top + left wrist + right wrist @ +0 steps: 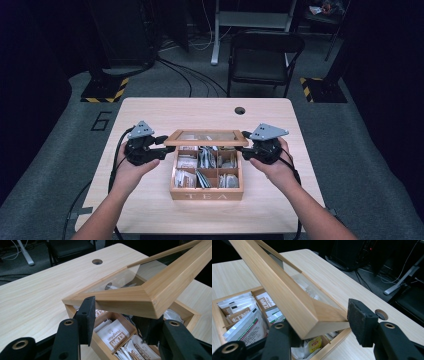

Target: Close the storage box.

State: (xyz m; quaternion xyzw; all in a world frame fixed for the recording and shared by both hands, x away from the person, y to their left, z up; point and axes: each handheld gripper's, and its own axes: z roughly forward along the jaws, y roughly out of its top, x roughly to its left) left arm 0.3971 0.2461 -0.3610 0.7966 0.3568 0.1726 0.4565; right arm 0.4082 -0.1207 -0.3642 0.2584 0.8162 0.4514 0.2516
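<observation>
A: Where's the tea box (206,194)?

B: Mid-surface (150,112), its glass-paned lid (206,137) raised and tilted over the compartments. Those hold paper tea sachets (186,177), packed upright, some white, some green-striped.

A: And the tools?

B: The left tool (167,145) straddles the lid's left corner, the right tool (246,145) its right corner. I cannot tell whether either is clenched on the frame or released

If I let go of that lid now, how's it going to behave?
The lid is half raised over the tea box, so it would likely drop shut. Its wooden frame looks stiff; the clear pane may be fragile. Both grippers straddle its corners.
</observation>
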